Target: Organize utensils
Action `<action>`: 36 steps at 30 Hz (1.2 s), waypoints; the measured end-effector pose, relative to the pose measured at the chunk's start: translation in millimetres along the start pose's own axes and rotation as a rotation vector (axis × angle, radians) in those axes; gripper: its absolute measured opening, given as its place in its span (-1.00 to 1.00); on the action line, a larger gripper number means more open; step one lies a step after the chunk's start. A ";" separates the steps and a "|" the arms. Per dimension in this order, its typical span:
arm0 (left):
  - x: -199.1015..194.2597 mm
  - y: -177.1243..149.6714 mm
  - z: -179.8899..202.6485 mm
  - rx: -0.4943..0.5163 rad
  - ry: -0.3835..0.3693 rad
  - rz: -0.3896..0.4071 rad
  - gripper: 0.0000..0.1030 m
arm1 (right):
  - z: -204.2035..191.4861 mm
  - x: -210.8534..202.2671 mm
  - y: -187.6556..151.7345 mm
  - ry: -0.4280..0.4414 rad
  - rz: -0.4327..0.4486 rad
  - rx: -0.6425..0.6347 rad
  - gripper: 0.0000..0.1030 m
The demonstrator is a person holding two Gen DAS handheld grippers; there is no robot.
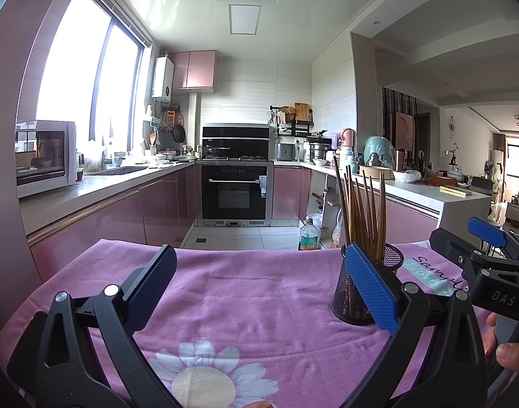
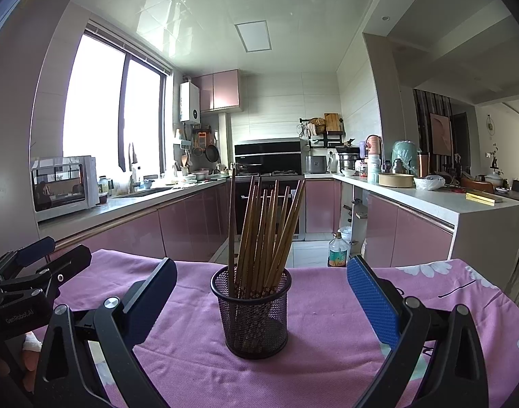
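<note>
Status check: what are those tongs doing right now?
Left tongs open, empty. Right tongs open, empty. Chopsticks upright in mesh holder. Nothing in the way.

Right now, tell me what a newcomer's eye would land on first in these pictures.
First, the black mesh holder standing upright on the pink flowered cloth, packed with wooden chopsticks that fan out above its rim. Next, the blue-padded right tongs, open on either side of the holder without touching it. The left tongs, also open, frame bare cloth to the holder's left.
</note>
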State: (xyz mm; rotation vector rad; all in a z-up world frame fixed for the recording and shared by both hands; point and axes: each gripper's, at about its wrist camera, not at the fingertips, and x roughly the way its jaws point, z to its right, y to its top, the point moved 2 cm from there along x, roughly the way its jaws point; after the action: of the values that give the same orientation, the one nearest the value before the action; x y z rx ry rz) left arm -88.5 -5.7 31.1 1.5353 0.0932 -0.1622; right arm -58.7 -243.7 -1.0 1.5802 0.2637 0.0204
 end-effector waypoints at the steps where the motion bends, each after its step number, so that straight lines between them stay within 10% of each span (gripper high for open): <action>1: -0.3 0.0 0.0 -0.001 0.000 0.001 0.89 | 0.3 -0.1 0.1 0.001 0.000 0.001 0.88; 36: -3.2 -2.2 3.3 0.015 0.008 0.005 0.89 | -1.3 0.8 1.3 0.009 -0.008 -0.002 0.88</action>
State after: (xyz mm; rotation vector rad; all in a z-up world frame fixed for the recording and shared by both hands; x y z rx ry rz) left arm -92.1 -8.9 29.6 1.5510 0.0948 -0.1525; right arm -57.9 -242.3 0.2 1.5775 0.2769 0.0222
